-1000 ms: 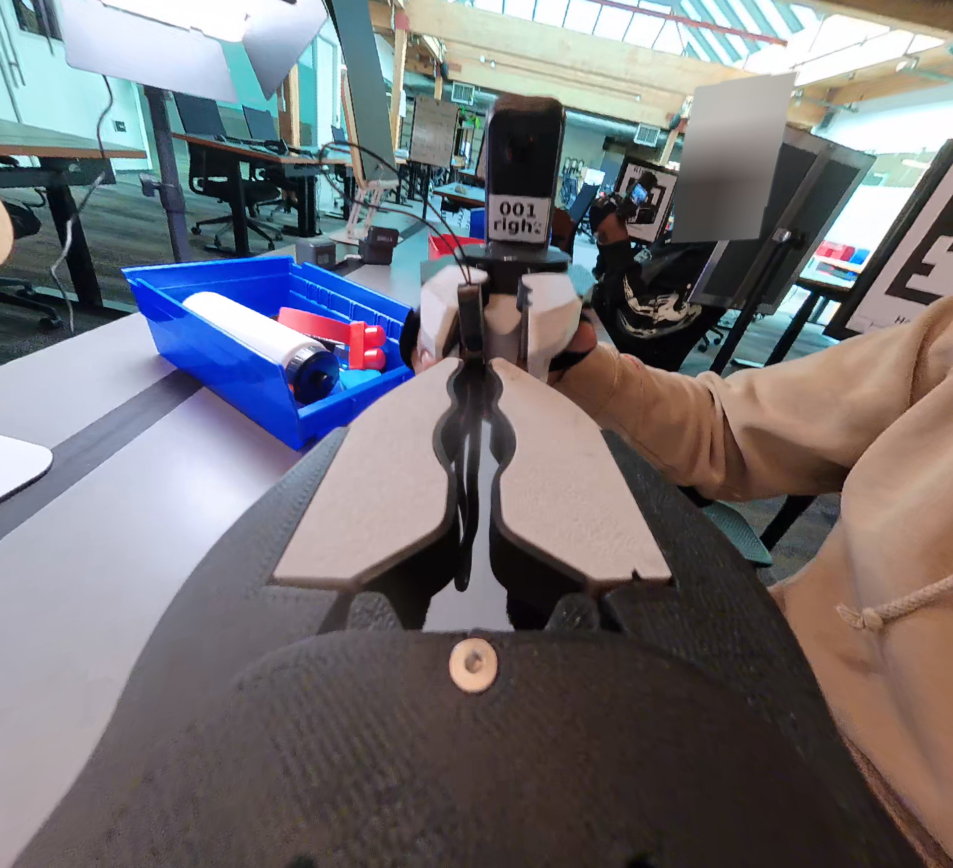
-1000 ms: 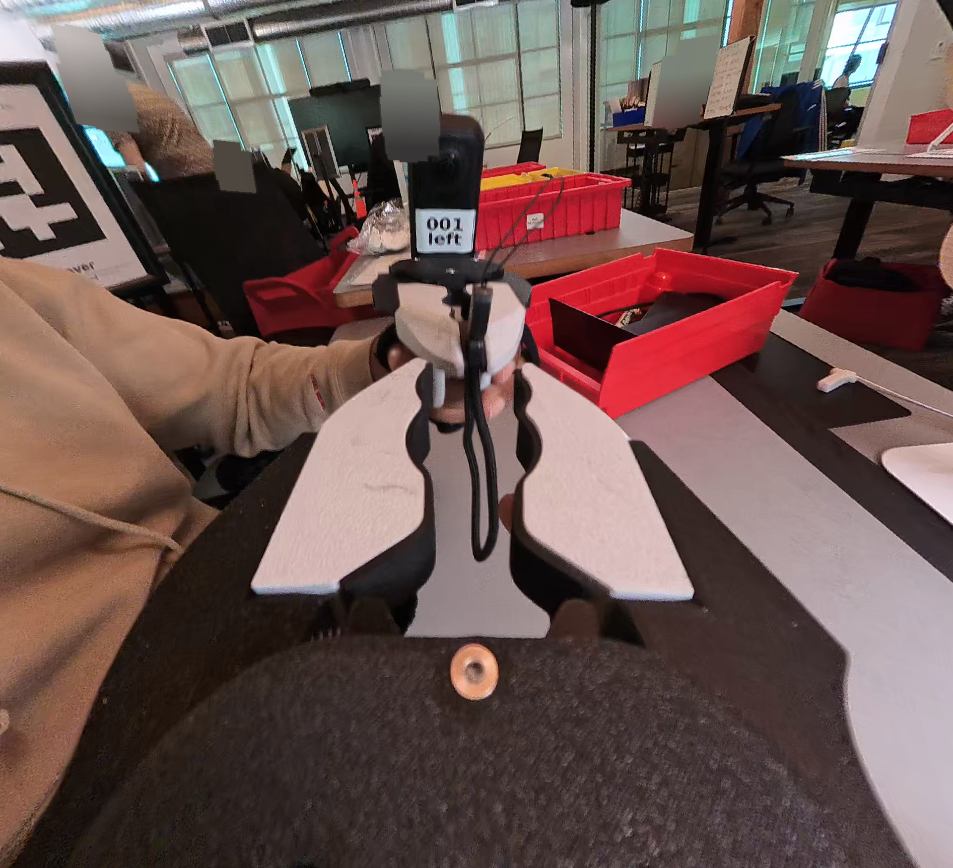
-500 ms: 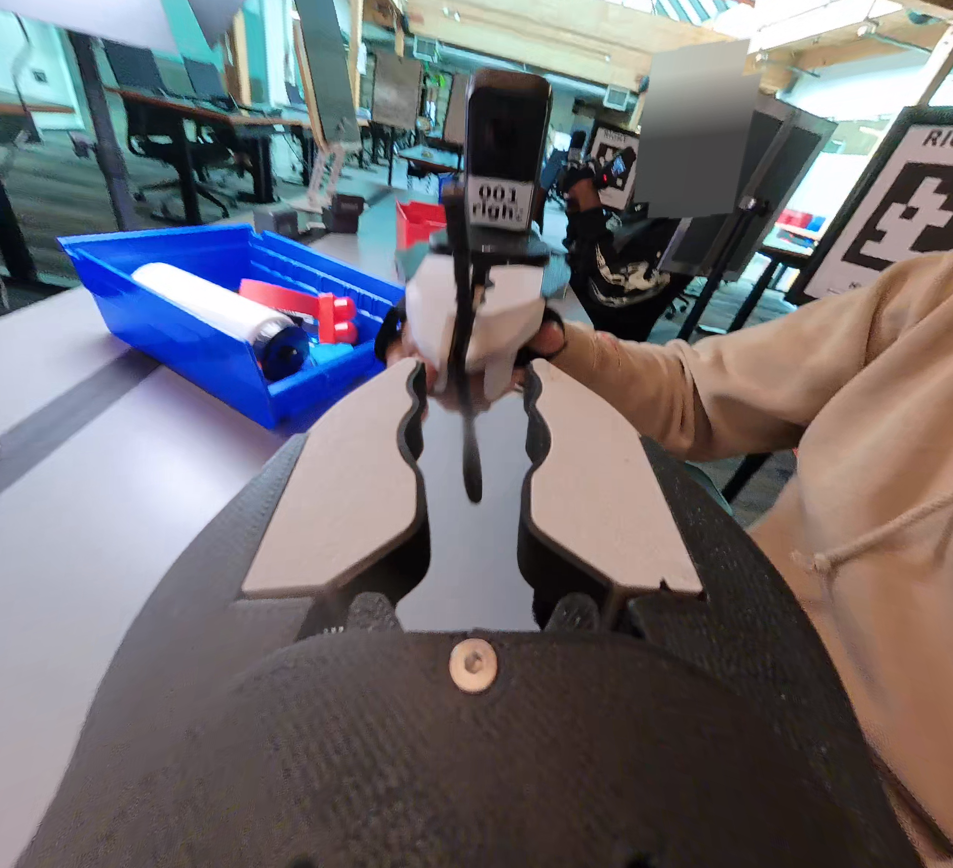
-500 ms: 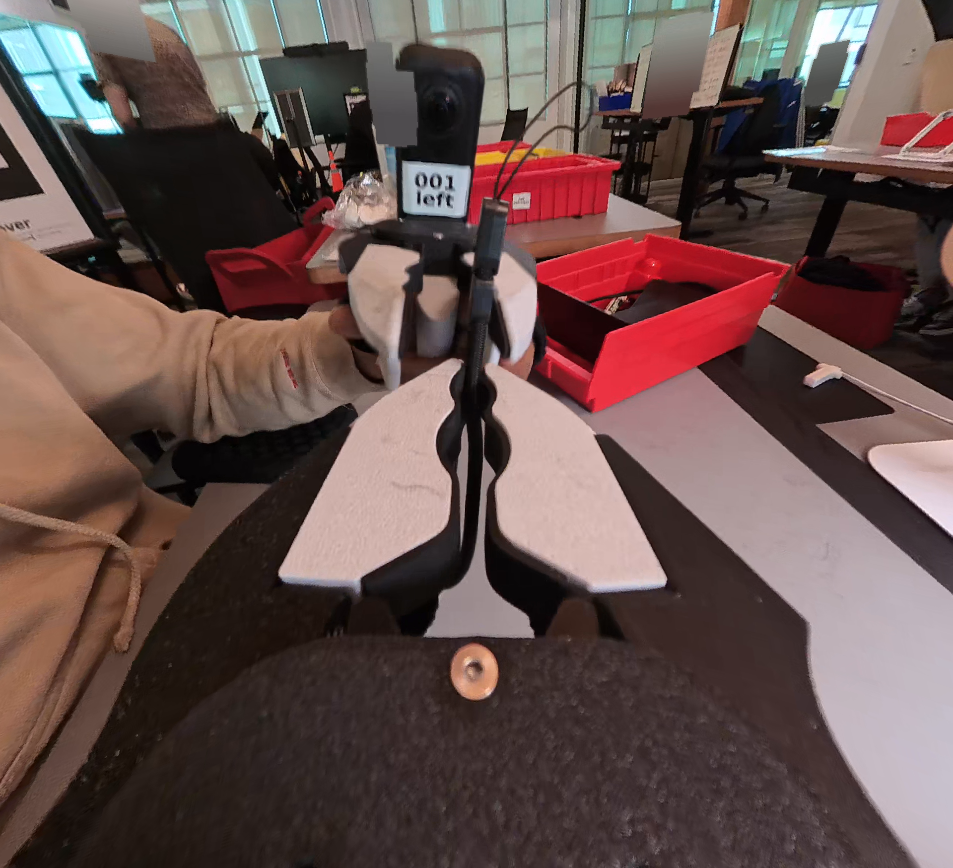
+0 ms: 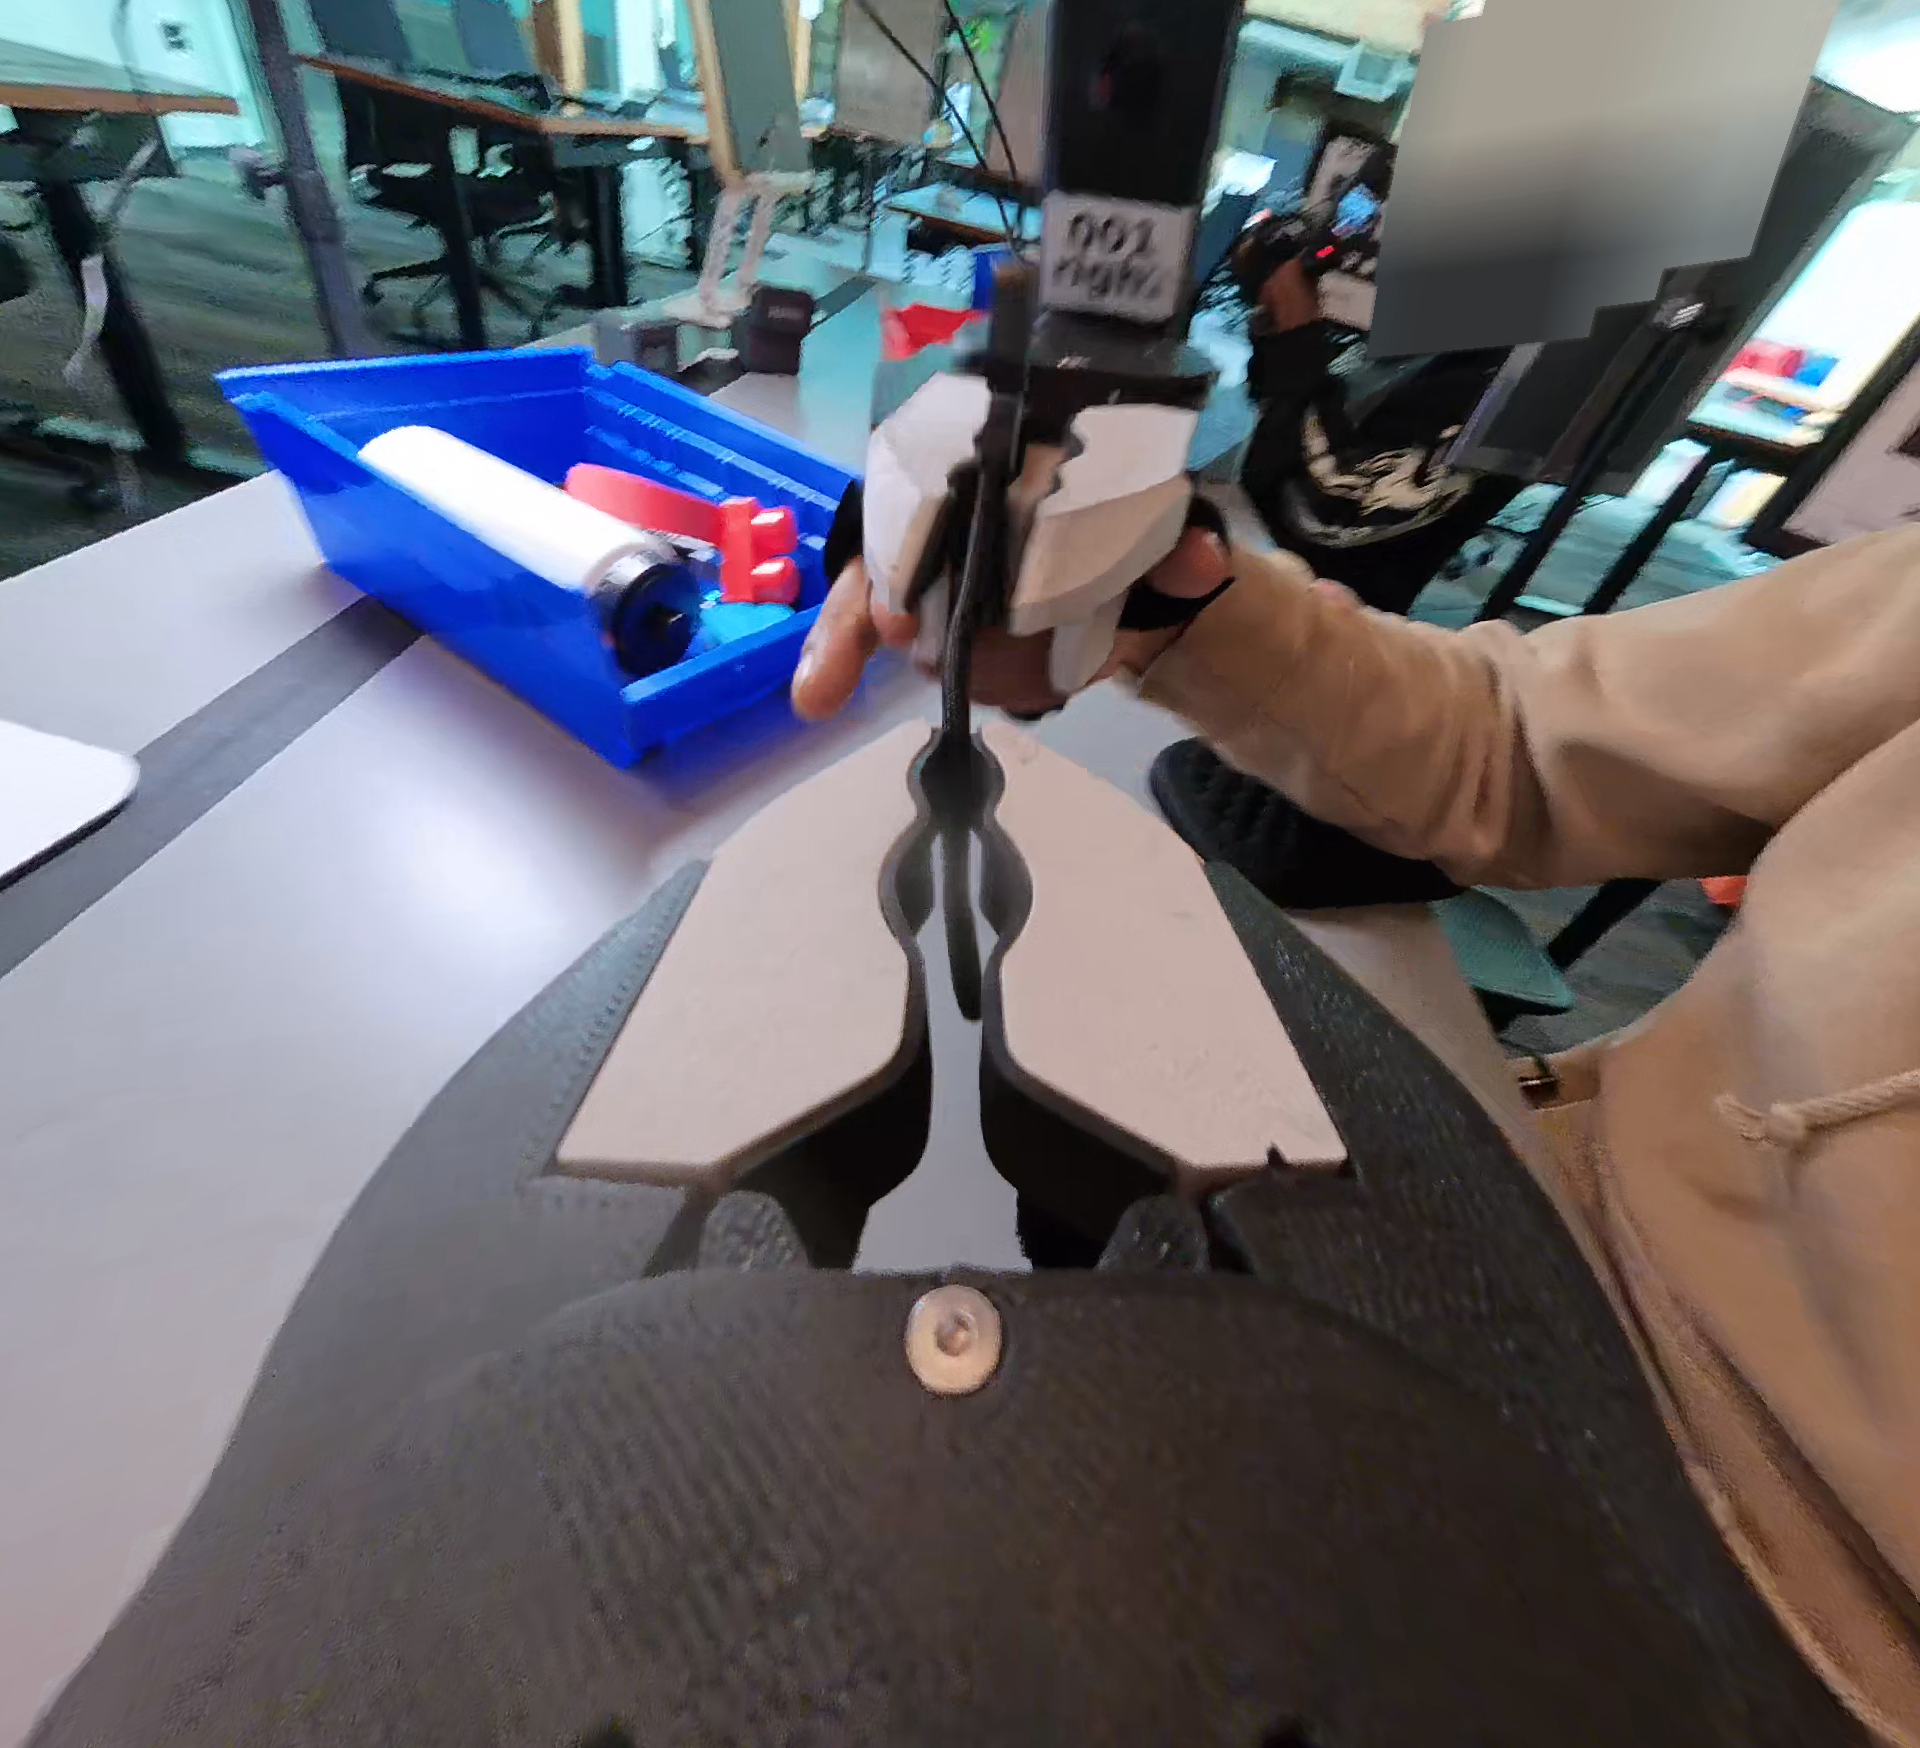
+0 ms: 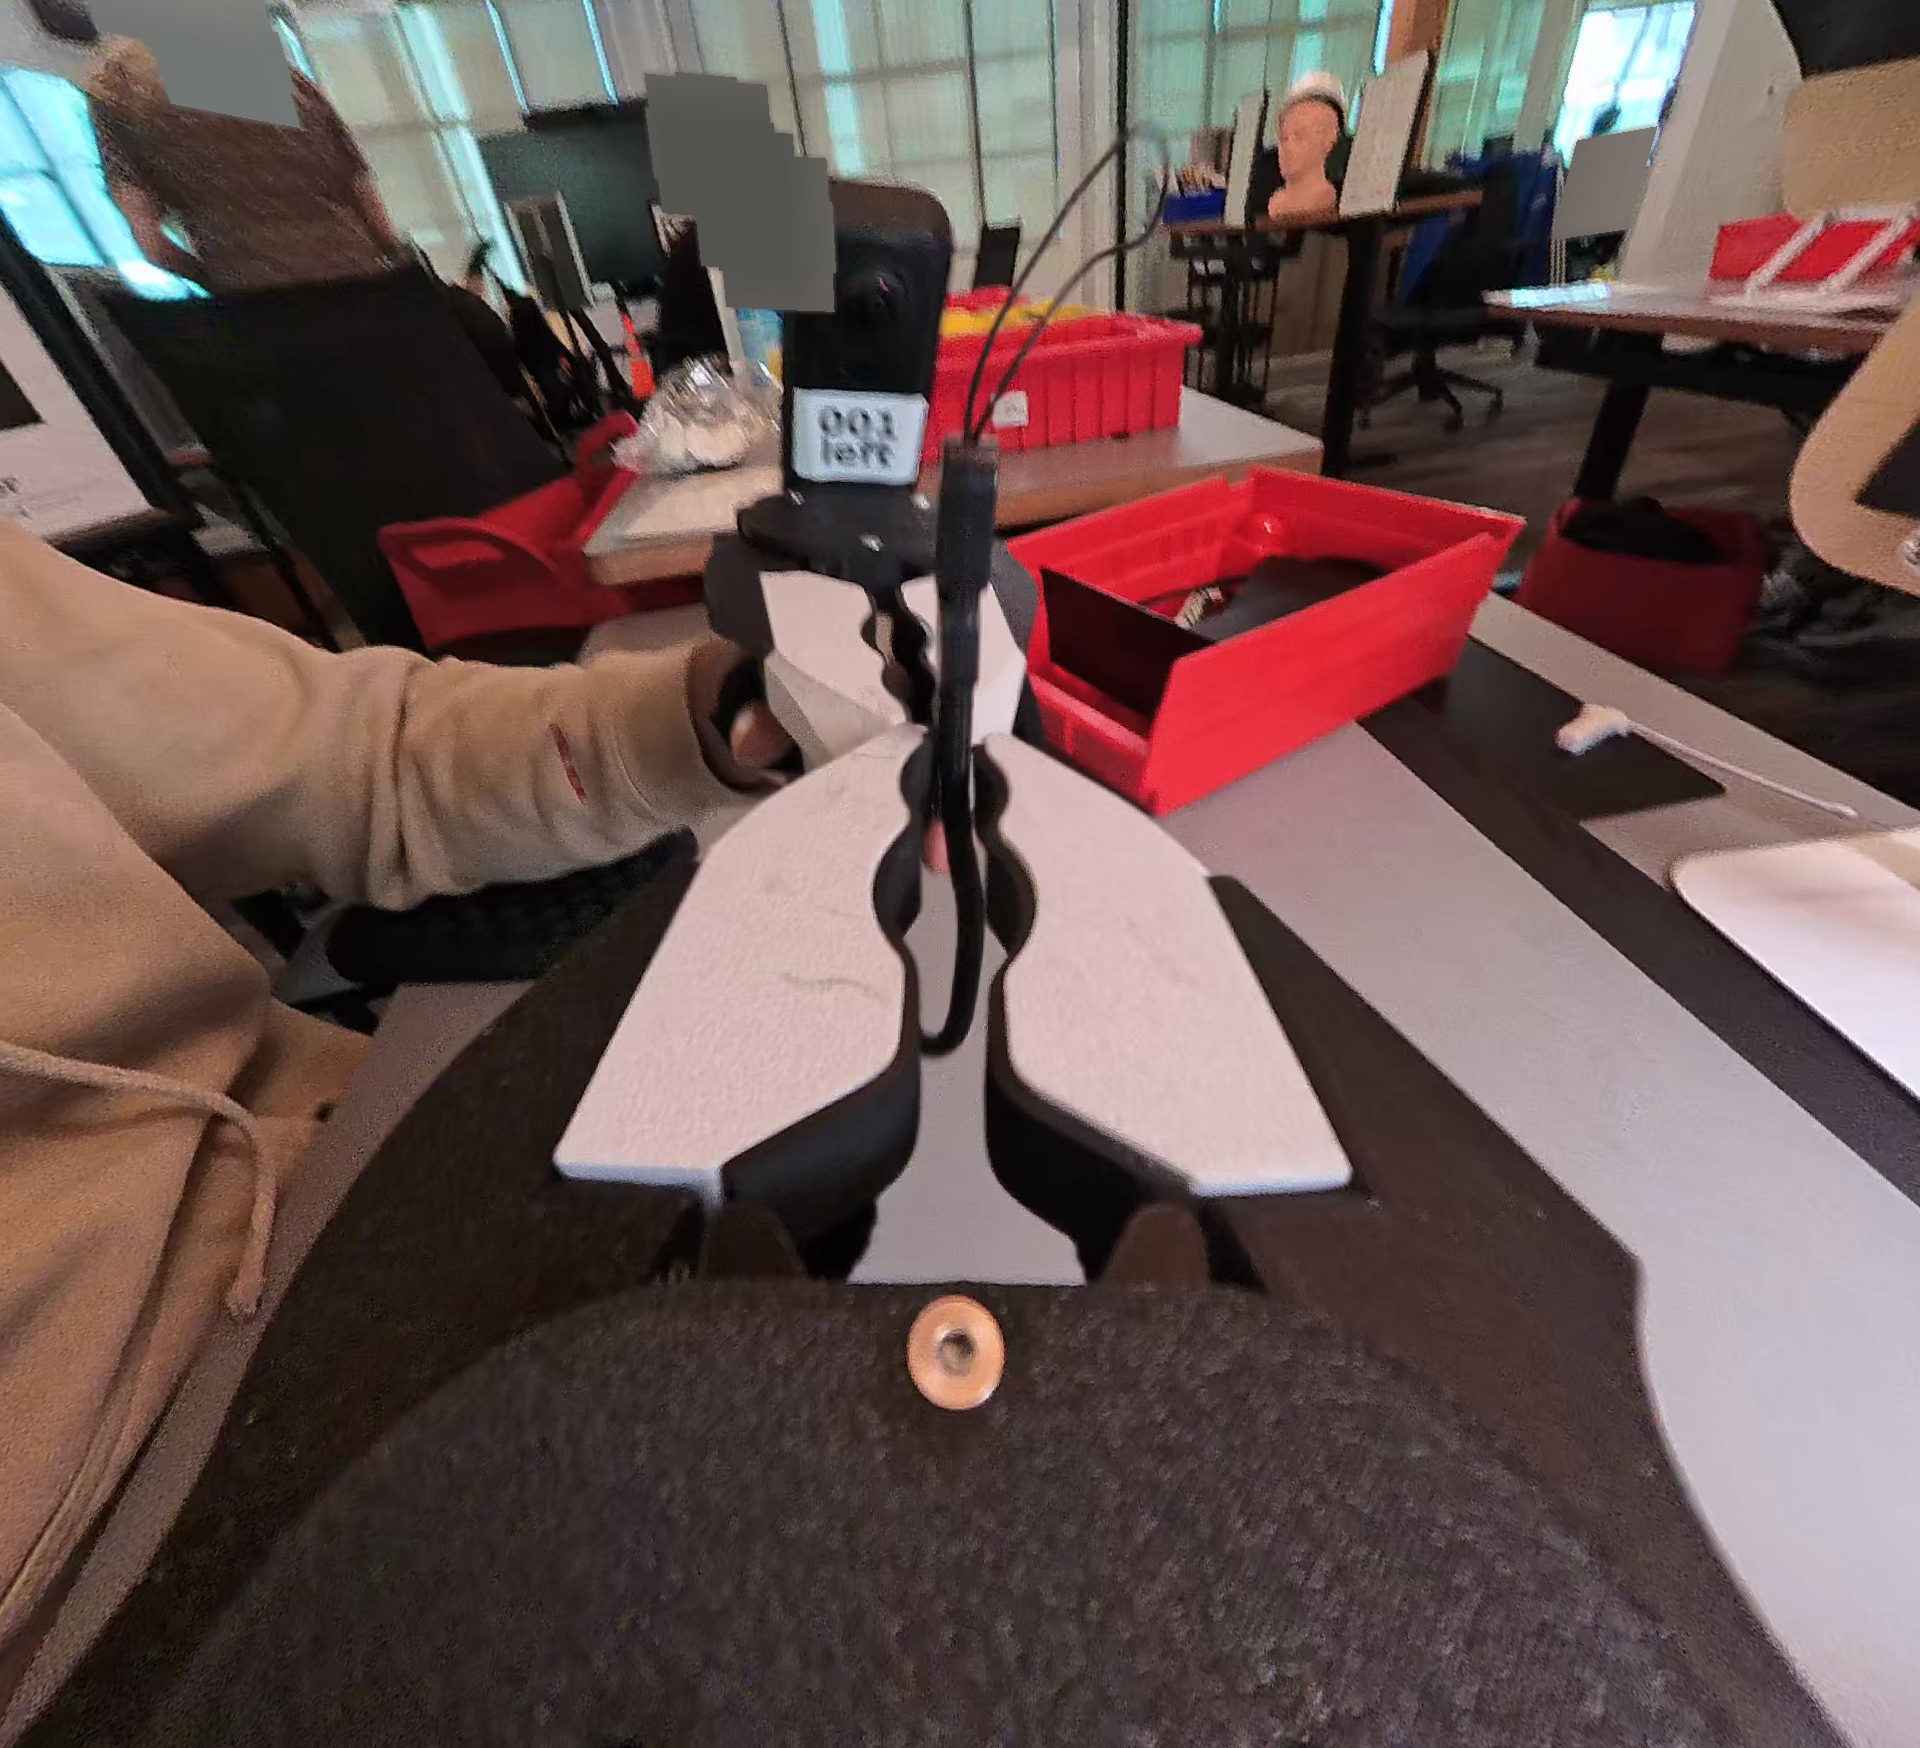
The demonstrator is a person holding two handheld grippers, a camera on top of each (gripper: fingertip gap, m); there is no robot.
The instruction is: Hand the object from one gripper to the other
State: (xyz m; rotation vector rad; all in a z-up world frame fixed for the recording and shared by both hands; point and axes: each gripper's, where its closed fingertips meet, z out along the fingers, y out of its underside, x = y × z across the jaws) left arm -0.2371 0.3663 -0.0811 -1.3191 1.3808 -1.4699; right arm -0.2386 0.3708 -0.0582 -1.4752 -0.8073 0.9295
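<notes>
— Where do we have the black cable (image 6: 964, 503)?

— Between both pairs. Our left tongs (image 5: 954, 753) are pressed together on it at their tips, with its loose end hanging down in the gap behind. Our right tongs (image 6: 951, 758) are nipped onto it as well, tip to tip with the left ones, its plug end standing upright above them and its loop drooping between the fingers.

— What room do we have around us?

— To the left of the left tongs the grey worktop (image 5: 312, 919) lies open, crossed by a dark stripe. Ahead and to their left sits the blue bin (image 5: 447, 597), its near corner close to the hand holding the right tongs. To their right the worktop's edge runs near, and our tan sleeve (image 5: 1455, 722) reaches across it.

— And on the other side?

— The red bin (image 6: 1299, 711) stands ahead and to the right of the right tongs, just behind the left pair. Farther right, open worktop runs on.
</notes>
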